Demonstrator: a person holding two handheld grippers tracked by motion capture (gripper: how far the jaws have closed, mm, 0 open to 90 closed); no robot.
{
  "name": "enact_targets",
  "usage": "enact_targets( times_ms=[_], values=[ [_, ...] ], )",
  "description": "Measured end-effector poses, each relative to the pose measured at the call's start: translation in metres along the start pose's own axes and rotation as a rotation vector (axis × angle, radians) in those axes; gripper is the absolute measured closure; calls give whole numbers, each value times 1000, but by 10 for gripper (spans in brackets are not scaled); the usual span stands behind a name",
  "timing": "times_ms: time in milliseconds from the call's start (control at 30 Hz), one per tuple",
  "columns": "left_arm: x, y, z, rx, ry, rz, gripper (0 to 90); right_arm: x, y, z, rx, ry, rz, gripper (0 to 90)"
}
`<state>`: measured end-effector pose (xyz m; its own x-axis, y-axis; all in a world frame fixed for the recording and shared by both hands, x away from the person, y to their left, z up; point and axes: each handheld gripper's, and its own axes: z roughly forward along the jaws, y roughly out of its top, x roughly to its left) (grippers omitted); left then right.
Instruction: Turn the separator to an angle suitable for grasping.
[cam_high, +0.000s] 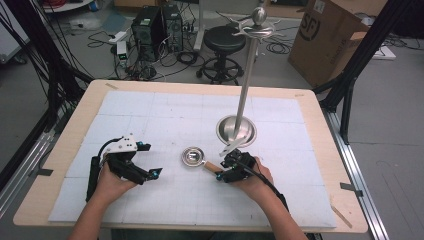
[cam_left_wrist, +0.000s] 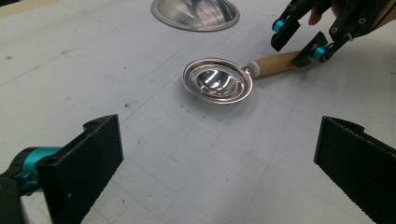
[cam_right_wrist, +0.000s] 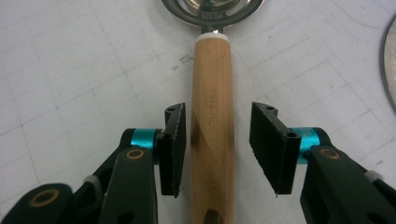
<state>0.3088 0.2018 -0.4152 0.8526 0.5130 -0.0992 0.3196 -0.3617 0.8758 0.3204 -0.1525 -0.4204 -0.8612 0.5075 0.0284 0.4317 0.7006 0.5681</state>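
A small steel ladle (cam_high: 192, 156) with a wooden handle (cam_high: 212, 167) lies flat on the white mat, near the middle of the table. My right gripper (cam_high: 222, 170) straddles that handle (cam_right_wrist: 212, 84). In the right gripper view its jaws (cam_right_wrist: 217, 149) stand on either side of the wood, with a clear gap at the right pad (cam_right_wrist: 271, 144), so it is open. The left gripper (cam_high: 151, 159) rests on the mat to the ladle's left, jaws wide open and empty (cam_left_wrist: 217, 168). From there the ladle bowl (cam_left_wrist: 217, 86) lies ahead, with the right gripper (cam_left_wrist: 299, 46) behind it.
A tall steel stand with a round dished base (cam_high: 236, 130) and hooks at its top (cam_high: 257, 25) rises just behind the ladle; the base also shows as (cam_left_wrist: 195, 11). The white mat (cam_high: 150, 115) covers the wooden table (cam_high: 75, 130). A stool (cam_high: 224, 40), a cardboard box (cam_high: 330, 35) and computers stand on the floor beyond.
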Motion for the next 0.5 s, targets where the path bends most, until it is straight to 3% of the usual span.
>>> enact_targets(
  times_ms=[267,367,500],
  values=[
    [0,0,-1,-4,1,-1,18,4,16,10,24,0,-27,558],
    [0,0,-1,-4,-1,1,18,5,21,17,52,-8,-33,640],
    [1,0,-1,-8,-1,-4,18,5,21,20,69,-14,-66,673]
  ],
)
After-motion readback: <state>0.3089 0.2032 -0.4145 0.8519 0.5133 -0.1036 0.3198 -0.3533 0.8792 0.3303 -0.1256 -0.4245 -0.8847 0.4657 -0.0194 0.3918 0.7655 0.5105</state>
